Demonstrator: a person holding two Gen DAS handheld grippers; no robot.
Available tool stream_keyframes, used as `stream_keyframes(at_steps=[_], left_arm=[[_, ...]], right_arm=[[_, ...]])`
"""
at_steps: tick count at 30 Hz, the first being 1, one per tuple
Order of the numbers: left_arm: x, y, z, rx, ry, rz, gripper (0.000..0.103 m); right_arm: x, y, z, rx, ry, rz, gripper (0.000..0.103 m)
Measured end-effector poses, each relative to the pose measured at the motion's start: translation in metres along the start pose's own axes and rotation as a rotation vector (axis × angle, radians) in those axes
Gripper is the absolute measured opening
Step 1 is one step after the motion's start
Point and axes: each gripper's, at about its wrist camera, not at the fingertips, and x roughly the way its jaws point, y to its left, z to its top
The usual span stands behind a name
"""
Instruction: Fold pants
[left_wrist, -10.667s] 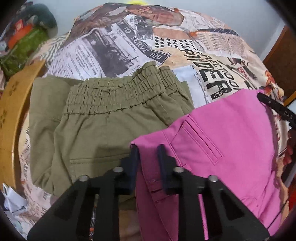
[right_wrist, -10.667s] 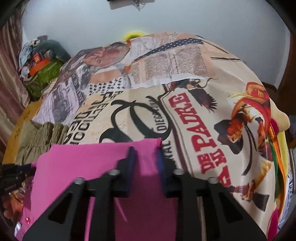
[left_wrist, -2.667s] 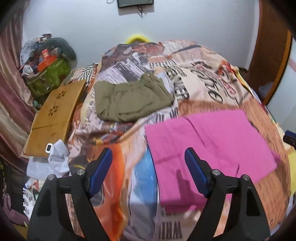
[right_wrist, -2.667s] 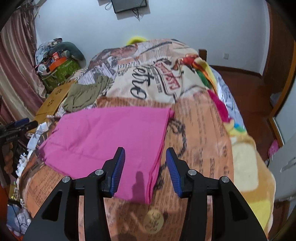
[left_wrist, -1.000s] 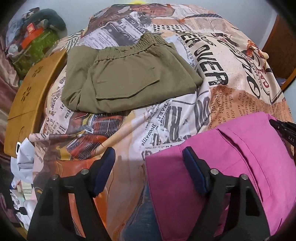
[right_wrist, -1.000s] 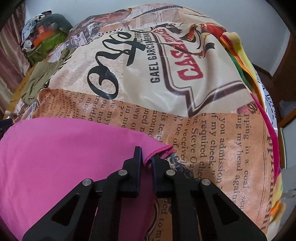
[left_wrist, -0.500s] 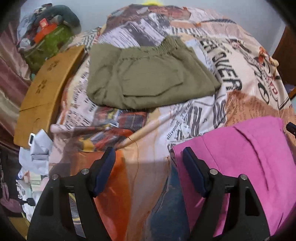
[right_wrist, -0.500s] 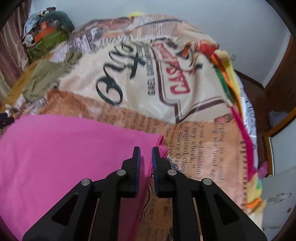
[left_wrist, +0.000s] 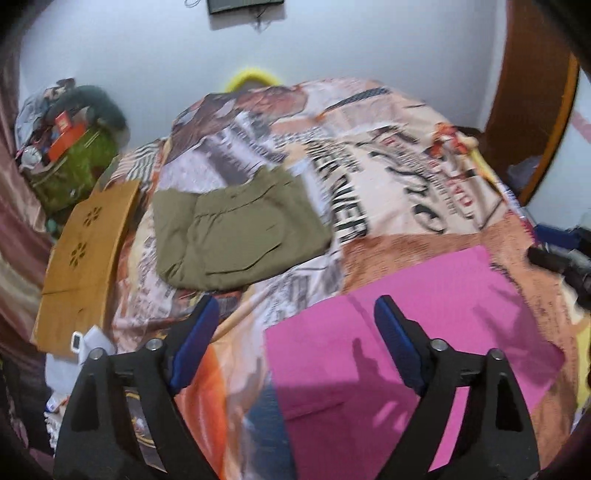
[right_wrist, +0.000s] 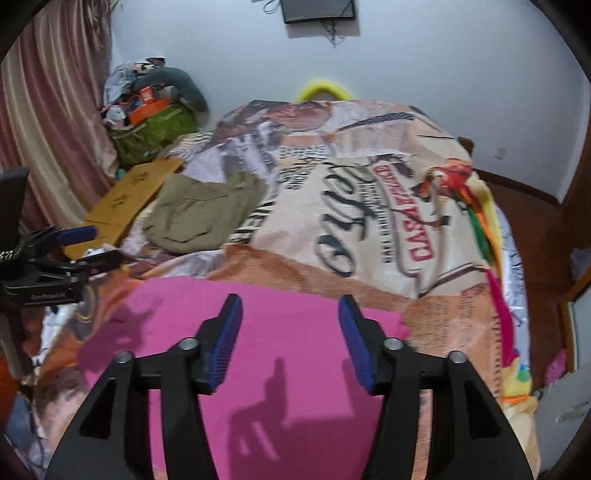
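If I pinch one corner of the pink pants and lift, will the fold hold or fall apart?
Probably falls apart: the pink pants lie as thin, flat layers, so they look floppy and would likely drape open. They seem light, so lifting should be easy. On the smooth printed blanket a push may slide or bunch them; both hands' tongs are open above them.

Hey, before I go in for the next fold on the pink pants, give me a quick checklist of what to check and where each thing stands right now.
1. Left gripper empty: ok, jaws wide, having just opened further, nothing between them.
2. Right gripper has let go: ok, jaws have just opened, no cloth between them.
3. Pink pants lying flat on the bed cover: ok, no bunching visible.
4. Pink pants clear of the green pants: ok, bed cover shows between them.
5. Edges of the pink pants lined up: cannot tell, near edge hidden behind the grippers.
6. Both grippers above the cloth: ok, only their shadows fall on it.
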Motion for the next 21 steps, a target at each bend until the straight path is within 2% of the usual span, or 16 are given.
stream_keyframes(at_steps=[2,5,11,17,19,21], left_arm=[[0.001,-0.003,0.002,-0.006,0.002,-0.02,0.09],[0.015,-0.004,0.001,-0.026,0.066,-0.073,0.09],[0.053,-0.009,-0.009,-0.052,0.196,-0.124,0.09],[0.088,-0.016,-0.023,-0.052,0.303,-0.141,0.09],[0.092,-0.014,-0.026,-0.062,0.31,-0.151,0.093],[0.093,-0.013,-0.028,-0.063,0.311,-0.147,0.096]], right_arm=[[0.002,0.011,-0.004,-0.008,0.006,0.015,0.064],[0.016,0.02,-0.009,-0.023,0.059,0.042,0.065],[0.055,0.022,-0.016,-0.007,0.19,0.081,0.065],[0.086,0.027,-0.023,-0.008,0.308,0.111,0.065],[0.096,0.033,-0.028,-0.044,0.367,0.112,0.066],[0.094,0.04,-0.033,-0.084,0.353,0.093,0.071]])
